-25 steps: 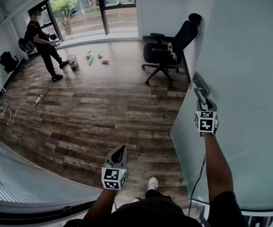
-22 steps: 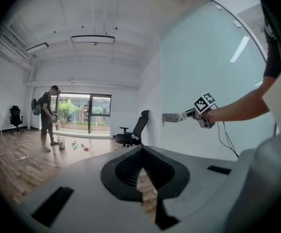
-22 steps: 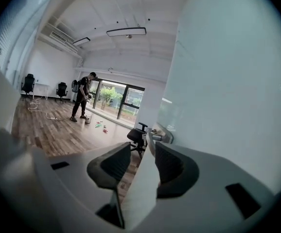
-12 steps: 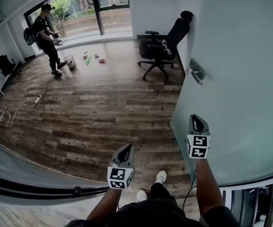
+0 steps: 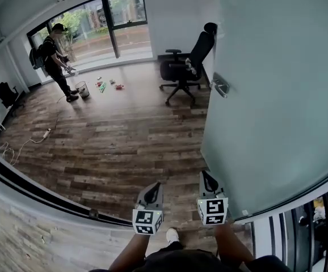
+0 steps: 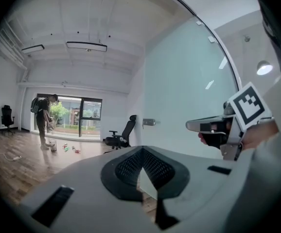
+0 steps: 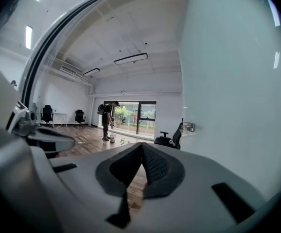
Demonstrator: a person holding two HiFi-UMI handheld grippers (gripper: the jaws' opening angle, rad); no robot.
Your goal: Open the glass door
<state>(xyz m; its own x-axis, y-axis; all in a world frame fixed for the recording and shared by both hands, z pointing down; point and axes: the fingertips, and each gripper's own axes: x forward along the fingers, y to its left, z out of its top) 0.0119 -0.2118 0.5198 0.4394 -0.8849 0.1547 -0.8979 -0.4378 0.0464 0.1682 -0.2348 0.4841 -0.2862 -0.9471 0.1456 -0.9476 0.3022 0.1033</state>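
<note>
Two grippers are held low | left gripper [image 5: 154, 187] is shut, empty | right gripper [image 5: 207, 177] jaws just closed, nothing between | glass door [image 5: 277, 95] is judged already open, at right | handle [image 5: 221, 85] lies ahead, well apart, nearer right gripper

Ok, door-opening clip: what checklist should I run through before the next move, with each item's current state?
1. The glass door stands open, doorway passable: ok.
2. The right claw is off the door handle: ok. Its jaws have just been closing, with nothing between them.
3. The left claw is shut and empty: ok.
4. The office chair is clear of the door's far edge: cannot tell.
5. The person by the window is well away from the doorway: ok.
</note>
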